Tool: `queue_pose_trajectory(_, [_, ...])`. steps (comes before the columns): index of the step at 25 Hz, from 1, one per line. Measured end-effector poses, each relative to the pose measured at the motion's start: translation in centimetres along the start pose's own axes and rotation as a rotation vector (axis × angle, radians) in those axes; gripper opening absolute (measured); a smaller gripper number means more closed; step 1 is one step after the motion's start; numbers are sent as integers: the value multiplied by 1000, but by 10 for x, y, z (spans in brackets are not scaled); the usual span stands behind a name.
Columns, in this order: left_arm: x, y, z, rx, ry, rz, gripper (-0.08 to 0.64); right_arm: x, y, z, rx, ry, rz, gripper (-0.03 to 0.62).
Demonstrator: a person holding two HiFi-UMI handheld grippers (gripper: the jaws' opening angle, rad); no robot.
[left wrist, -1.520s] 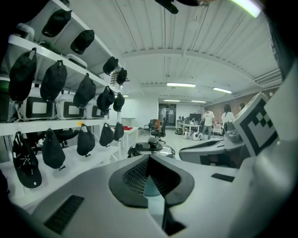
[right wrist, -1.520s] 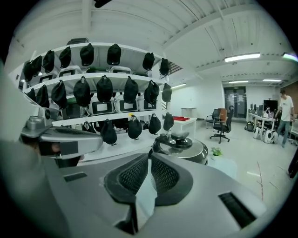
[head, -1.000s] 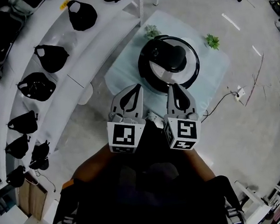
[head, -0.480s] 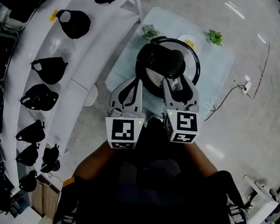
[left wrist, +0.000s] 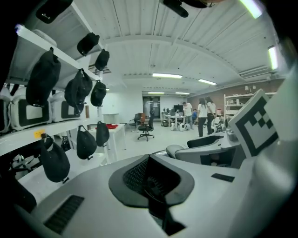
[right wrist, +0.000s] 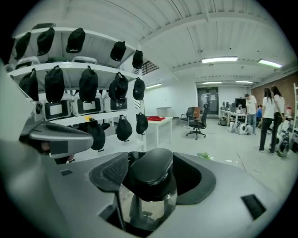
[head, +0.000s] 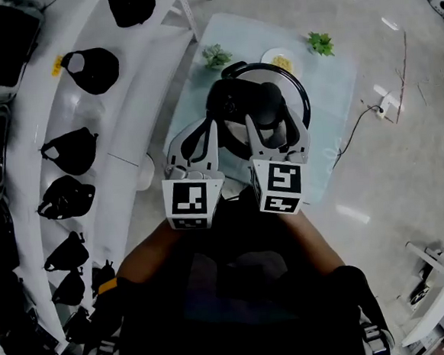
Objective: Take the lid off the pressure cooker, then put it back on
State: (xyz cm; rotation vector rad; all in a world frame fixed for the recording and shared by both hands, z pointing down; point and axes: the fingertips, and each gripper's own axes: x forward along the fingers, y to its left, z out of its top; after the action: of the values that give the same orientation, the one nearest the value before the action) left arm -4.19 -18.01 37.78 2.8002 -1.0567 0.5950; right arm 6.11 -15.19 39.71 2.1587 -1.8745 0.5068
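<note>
Right gripper view: right gripper has its jaws spread wide (they have just been opening). The lid knob sits between them, nearer the 9 o'clock pad, and the pads are not pressing it yet. Left gripper view: left gripper has its jaws pressed together with nothing in them. Head view: the lid is seated on the pressure cooker, which stands on the table at the person's 12 o'clock. The left gripper is at the cooker's 8 o'clock and isn't bracing it. Risks: closing off-centre could squirt the rounded knob out, and a locked lid would drag the unbraced cooker along.
</note>
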Motion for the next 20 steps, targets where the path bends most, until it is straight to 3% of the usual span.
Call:
queue_pose_trajectory(9, [24,24,9,79,-26,-196,6,21,-7,-4,61,36,-238,310])
queue_pose_trajectory(20, [45,37,8,117,-33,-332,6,42,-22,-15,96,87,-425,325])
